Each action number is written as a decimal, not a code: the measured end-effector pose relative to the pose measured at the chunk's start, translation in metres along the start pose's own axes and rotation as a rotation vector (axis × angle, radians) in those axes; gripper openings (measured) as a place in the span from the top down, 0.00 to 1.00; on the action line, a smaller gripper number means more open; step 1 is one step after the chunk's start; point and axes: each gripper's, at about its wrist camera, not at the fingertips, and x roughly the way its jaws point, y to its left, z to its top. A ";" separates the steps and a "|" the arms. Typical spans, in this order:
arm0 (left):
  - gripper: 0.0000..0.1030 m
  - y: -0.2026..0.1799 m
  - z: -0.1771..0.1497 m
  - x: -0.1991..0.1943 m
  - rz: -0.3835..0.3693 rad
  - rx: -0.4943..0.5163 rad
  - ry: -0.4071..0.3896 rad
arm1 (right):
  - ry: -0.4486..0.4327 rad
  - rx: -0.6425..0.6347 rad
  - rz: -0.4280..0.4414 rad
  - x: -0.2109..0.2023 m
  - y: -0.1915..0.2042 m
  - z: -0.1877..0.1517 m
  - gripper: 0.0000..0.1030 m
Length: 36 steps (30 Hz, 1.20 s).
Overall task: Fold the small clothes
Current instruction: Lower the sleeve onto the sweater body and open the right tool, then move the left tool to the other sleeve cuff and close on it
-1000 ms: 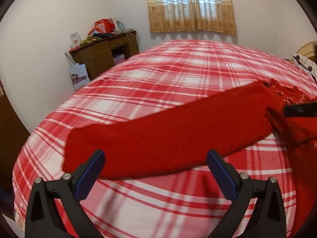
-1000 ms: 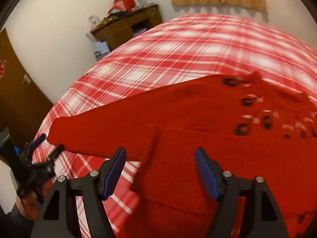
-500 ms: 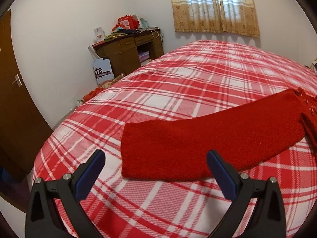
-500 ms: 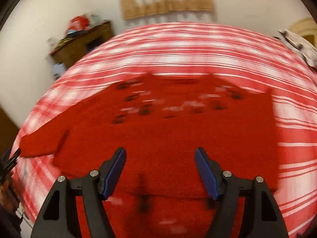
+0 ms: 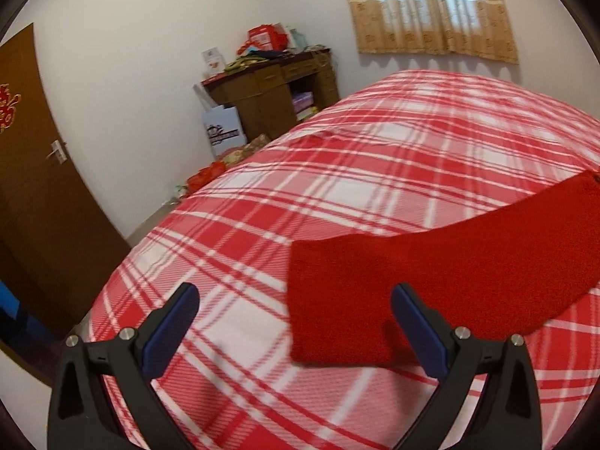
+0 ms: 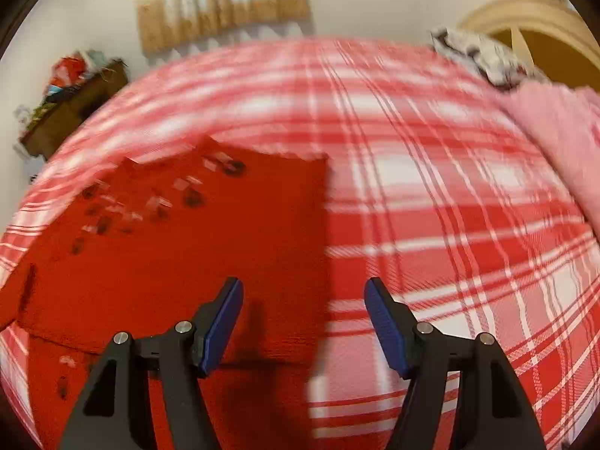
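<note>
A red knitted sweater (image 6: 187,243) with small dark and white figures lies flat on the red-and-white plaid bed (image 6: 431,206). My right gripper (image 6: 303,285) hovers over the sweater's right edge. Its jaws are closing, with only that edge below them and nothing pinched. In the left wrist view the sweater's long sleeve (image 5: 431,262) stretches across the bed (image 5: 337,172) from the right. Its cuff end lies under my left gripper (image 5: 294,292), nearer the right finger. That gripper is open and holds nothing.
A brown desk (image 5: 270,90) piled with clutter stands against the far wall, with a white paper bag (image 5: 225,131) beside it. A dark door (image 5: 37,187) is at the left. A pink cloth (image 6: 555,131) and a headboard (image 6: 525,18) lie at the bed's right.
My right gripper has swept right across the sweater, from its left sleeve to its right edge, and narrowed a little. My left gripper has shifted left, so the cuff now sits to its right.
</note>
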 end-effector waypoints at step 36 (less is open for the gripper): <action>0.66 0.011 0.005 0.043 -0.216 -0.170 0.150 | 0.001 -0.083 0.070 0.028 0.015 -0.033 0.27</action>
